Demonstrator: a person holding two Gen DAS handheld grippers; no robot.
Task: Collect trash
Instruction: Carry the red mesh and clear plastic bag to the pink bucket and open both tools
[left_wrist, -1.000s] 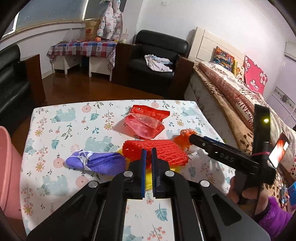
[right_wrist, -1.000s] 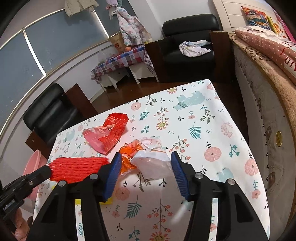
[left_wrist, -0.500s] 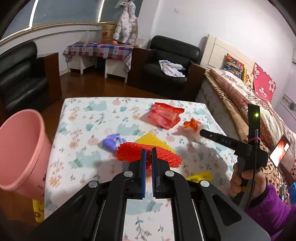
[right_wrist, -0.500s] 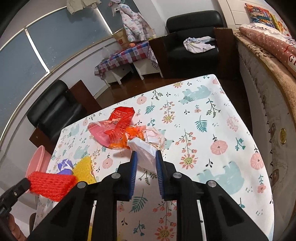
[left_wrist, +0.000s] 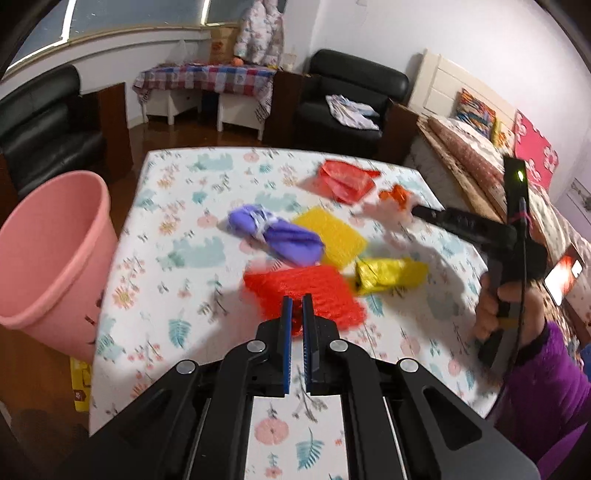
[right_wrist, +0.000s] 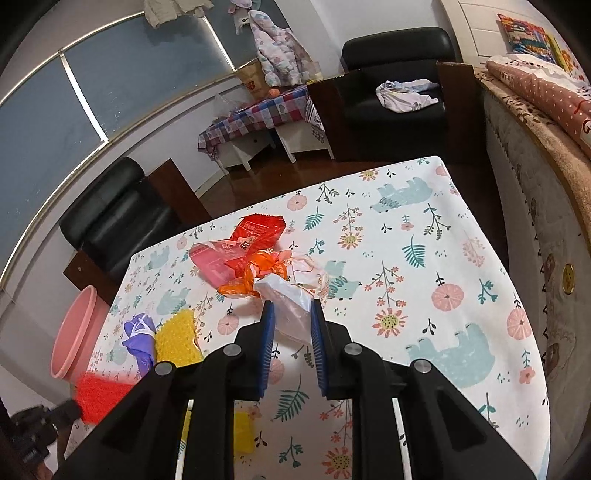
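Bin: round pink plastic bucket, left edge of the left-wrist frame, beside the floral-cloth worktop.
Left tool: pressed together on the red foam mesh sleeve; its long axis runs across the frame; bucket lies to its left, nearest this hand.
Right tool: pinching the crinkly white plastic bag, centre frame, soft.
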